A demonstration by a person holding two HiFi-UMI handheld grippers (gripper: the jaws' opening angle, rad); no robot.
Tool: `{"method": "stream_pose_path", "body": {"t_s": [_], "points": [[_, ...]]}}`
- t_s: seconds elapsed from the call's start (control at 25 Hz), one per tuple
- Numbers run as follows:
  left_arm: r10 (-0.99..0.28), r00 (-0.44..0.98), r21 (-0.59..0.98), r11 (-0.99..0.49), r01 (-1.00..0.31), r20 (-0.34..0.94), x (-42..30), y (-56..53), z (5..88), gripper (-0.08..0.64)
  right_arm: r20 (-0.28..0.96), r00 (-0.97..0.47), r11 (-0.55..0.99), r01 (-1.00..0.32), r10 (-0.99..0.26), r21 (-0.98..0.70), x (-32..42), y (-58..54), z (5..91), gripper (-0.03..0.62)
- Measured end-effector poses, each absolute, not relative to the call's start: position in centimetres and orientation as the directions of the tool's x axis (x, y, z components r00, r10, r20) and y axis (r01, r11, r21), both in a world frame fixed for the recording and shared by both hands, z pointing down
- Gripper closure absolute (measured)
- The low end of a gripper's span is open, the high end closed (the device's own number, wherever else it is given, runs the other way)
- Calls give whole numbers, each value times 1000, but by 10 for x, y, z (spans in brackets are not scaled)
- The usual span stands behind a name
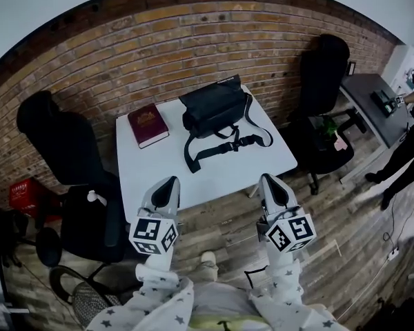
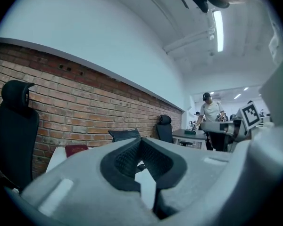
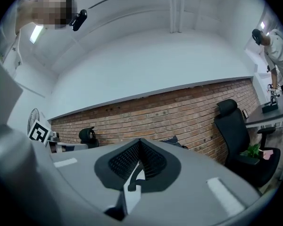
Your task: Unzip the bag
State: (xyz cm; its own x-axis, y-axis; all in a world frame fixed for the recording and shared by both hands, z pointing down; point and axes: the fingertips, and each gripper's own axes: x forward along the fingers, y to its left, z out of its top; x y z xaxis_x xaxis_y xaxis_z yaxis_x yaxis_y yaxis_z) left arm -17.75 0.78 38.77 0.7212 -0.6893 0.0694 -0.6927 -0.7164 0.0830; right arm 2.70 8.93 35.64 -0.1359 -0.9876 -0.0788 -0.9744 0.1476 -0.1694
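A black bag (image 1: 214,106) with a loose strap (image 1: 217,147) lies on the far half of a white table (image 1: 165,167), against the brick wall. My left gripper (image 1: 170,181) hangs shut at the table's near edge, left of centre, holding nothing. My right gripper (image 1: 268,178) is shut and empty too, at the near edge further right. Both point level toward the bag and stand well short of it. In the left gripper view the bag (image 2: 124,134) peeks over the shut jaws. The right gripper view shows only a sliver of the bag (image 3: 172,141).
A dark red book (image 1: 148,124) lies on the table left of the bag. Black office chairs stand at the left (image 1: 69,171) and at the right (image 1: 324,95). A grey desk (image 1: 376,109) and a person (image 1: 400,154) are at the far right. The floor is wood.
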Motion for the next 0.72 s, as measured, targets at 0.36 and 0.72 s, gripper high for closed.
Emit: {"method": "stream_pose_path", "body": {"t_s": [0.36, 0.72], "points": [[-657, 748, 103, -740, -664, 100, -148, -37, 401, 558, -47, -110, 116, -977, -993, -178, 52, 44, 368, 591], [-710, 694, 118, -684, -720, 122, -146, -80, 412, 558, -46, -167, 173, -965, -985, -197, 64, -15, 373, 591]]}}
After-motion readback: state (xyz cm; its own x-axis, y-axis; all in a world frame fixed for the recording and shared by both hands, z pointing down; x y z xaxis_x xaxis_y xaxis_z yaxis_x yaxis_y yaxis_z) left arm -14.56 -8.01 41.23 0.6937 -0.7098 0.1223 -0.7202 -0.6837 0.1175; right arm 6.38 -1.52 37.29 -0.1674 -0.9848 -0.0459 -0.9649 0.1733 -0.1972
